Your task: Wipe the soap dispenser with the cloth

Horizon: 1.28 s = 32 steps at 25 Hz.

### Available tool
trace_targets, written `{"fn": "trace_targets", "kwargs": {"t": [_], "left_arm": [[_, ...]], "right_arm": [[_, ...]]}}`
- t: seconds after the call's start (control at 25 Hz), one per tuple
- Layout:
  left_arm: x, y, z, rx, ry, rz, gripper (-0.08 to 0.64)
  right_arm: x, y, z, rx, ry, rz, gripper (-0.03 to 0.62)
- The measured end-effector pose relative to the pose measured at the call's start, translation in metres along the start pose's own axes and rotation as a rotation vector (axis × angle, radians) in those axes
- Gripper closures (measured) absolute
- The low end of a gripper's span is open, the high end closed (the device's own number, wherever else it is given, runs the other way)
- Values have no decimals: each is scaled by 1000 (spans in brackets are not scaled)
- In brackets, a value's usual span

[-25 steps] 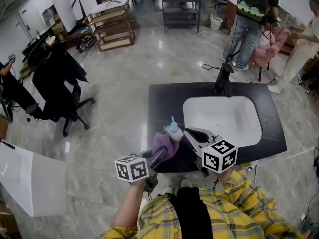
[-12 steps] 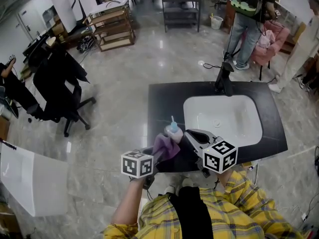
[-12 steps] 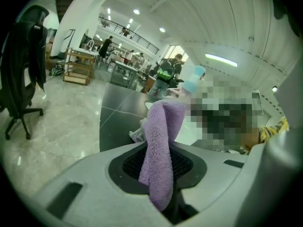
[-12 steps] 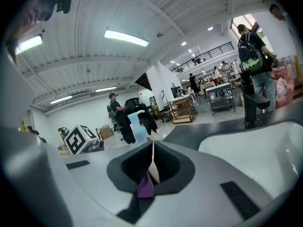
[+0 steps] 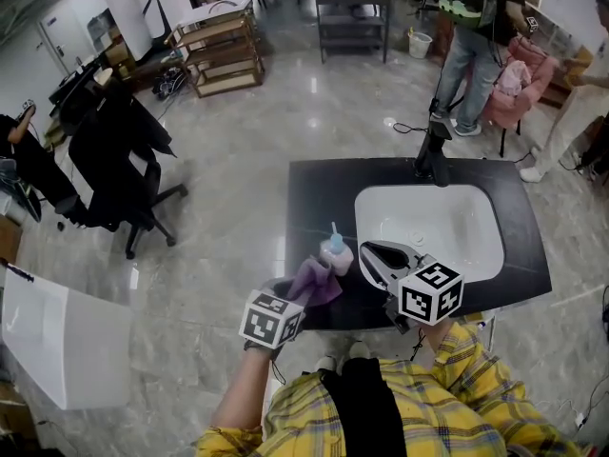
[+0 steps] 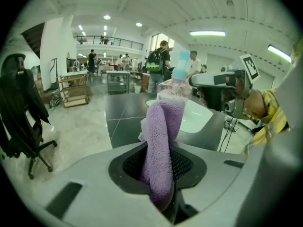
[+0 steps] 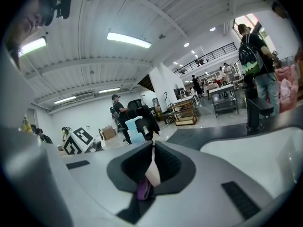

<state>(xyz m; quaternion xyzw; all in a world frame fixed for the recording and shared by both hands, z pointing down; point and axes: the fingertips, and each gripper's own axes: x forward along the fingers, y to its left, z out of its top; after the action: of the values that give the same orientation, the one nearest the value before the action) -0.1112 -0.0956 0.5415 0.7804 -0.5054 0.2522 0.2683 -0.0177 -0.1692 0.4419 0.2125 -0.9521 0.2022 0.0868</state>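
One soap dispenser (image 5: 335, 251), a pale bottle with a light blue pump, stands upright on the dark desk (image 5: 314, 184). It is near the front edge, just left of the single white sink (image 5: 433, 231), and sits between the two tongs.

The left tongs (image 6: 160, 150) are clenched on the one purple cloth (image 6: 162, 126). The cloth is folded into a thick band that fills the gap between the jaws. It rises from them to the lower left side of the dispenser, covering the bottom of the bottle in the left gripper view.

The right tongs (image 7: 152, 148) are clenched too, with only a thin slit between the jaws. A pale sliver and a scrap of purple show through that slit. I cannot tell whether anything is pinched there. In the head view their tips lie just beside the right side of the bottle.

Each tool carries one marker cube, making two: the left cube (image 5: 271, 319) and the right cube (image 5: 433, 291). Both cubes are close above the person's yellow plaid shirt (image 5: 438, 398).

One black faucet (image 5: 430, 155) stands at the far rim of the sink. On the floor beyond are one black office chair (image 5: 119, 165) draped with dark clothing, one wooden shelf unit (image 5: 224, 50) and one metal table (image 5: 352, 12). One person with a backpack (image 5: 471, 27) stands past the desk.
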Motion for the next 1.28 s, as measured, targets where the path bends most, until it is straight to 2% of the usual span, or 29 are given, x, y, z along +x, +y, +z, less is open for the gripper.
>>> {"fn": "trace_targets", "kwargs": {"t": [0.28,0.32,0.36,0.4,0.56,0.88,1.08,1.28], "left_arm": [[-52,7,16,-238,-253,-98,485],[-58,7,18,-259,-274,-112,485],[-61,6,20,-273,-290,-125,484],[-64,5,21,-282,-303,-137,484],[-65,-4,26,-306,-333,-181,485],[-70,-13,29,-352,-355,-231,485],[-70,-10,24,-360,-346,-223,484],[-69,-6,21,-379,-348,-205,483]], "right_arm": [[1,17,20,-147,-27,164,581],[2,20,20,-166,-15,193,544],[4,23,20,-185,0,222,441],[5,26,19,-209,17,250,411],[16,36,14,-334,60,357,411],[42,55,11,-459,133,565,409],[49,65,4,-556,232,686,396],[52,65,2,-624,296,767,397]]}}
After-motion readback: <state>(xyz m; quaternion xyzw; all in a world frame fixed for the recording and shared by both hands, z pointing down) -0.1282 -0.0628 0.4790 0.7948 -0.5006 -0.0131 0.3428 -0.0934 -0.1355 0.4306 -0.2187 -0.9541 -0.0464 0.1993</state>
